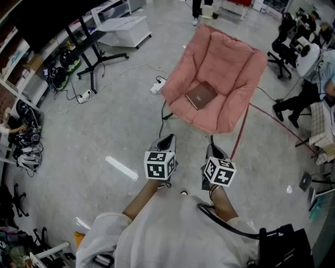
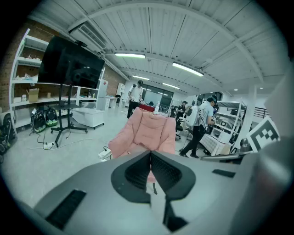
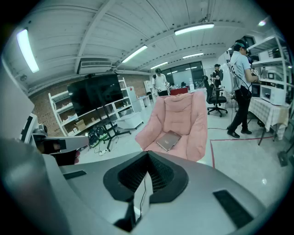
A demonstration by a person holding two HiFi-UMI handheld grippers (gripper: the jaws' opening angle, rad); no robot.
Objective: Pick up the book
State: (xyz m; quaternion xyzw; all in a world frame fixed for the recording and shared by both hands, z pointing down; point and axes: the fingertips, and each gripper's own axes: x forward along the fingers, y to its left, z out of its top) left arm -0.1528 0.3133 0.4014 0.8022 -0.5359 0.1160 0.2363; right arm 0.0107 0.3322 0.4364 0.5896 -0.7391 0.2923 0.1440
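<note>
Looking along the left gripper, its own grey nose covers the seat of the pink chair. The book lying there cannot be seen from that side, and from overhead any print on its brown cover is too small to make out. The bystander beyond the chair is cut off by the top edge, with only legs and a shoe showing. The person in a light shirt is sliced by the right edge, and the shelving on the left runs out of sight.
</note>
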